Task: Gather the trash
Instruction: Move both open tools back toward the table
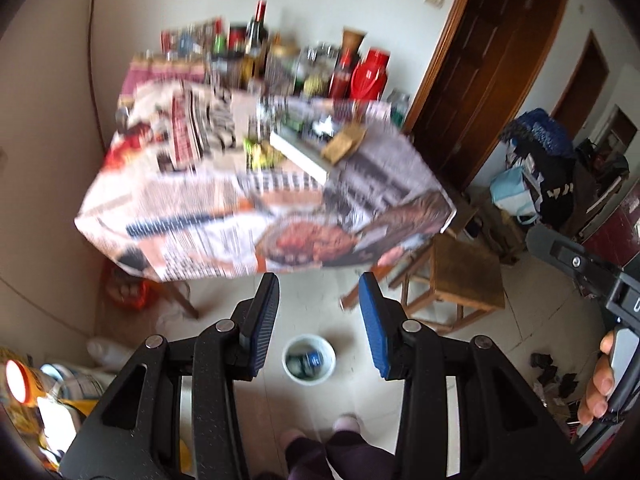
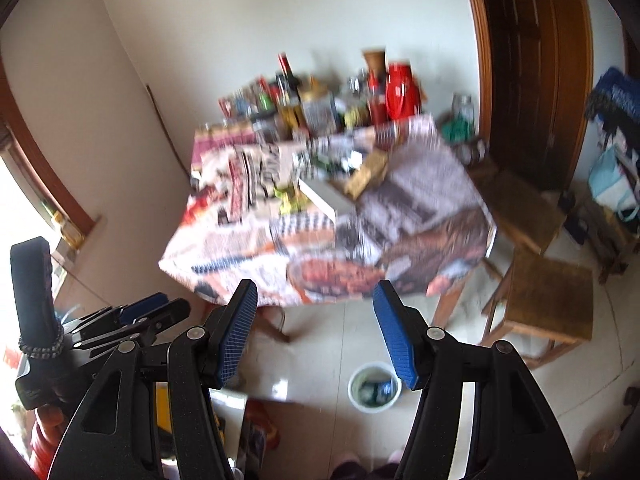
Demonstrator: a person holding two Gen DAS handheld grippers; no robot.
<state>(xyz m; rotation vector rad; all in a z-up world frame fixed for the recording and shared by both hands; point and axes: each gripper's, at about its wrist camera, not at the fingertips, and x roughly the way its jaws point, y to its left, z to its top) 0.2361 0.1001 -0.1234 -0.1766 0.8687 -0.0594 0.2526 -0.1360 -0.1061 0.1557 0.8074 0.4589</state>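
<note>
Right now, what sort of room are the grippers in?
Likely a home dining or kitchen room: a newspaper-covered table crowded with sauce bottles, a worn wooden stool, and a white trash bucket on pale floor tiles.

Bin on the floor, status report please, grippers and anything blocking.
Left gripper open, empty. Right gripper open, empty. Bin on floor before table, some trash inside. Stool off to the side, path looks clear.

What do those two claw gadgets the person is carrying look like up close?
Each gripper, left and right, is a black textured plastic frame with round silver pivot pins. Its two fingers carry blue ribbed pads. In the right wrist view, a dark beaded band sits on the left gripper's handle.
</note>
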